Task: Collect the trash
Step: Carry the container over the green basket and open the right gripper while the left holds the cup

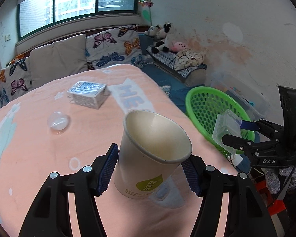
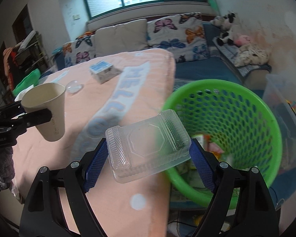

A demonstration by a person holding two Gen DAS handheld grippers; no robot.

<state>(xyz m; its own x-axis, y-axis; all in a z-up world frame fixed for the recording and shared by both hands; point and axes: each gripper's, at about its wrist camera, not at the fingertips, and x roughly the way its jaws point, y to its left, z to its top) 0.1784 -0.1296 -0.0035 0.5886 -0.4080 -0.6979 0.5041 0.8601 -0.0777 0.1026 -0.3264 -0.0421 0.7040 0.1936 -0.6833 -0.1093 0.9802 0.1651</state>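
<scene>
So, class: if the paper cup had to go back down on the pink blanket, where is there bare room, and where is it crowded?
Free: the near blanket below the clear lid, and the strip right of the HELLO lettering. Crowded: around the small carton and lid, and inside the green basket, which already holds wrappers.

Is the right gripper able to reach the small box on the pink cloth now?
Probably not: the right gripper already holds a clear plastic tray, so its jaws are occupied; the box lies apart.

White paper cup [image 1: 148,154], green logo, empty, tilted, raised above the pink blanket. Clear plastic clamshell tray [image 2: 148,144], empty, tilted, at the blanket's right edge over the green perforated basket's [image 2: 266,106] rim; wrappers lie inside the basket.
</scene>
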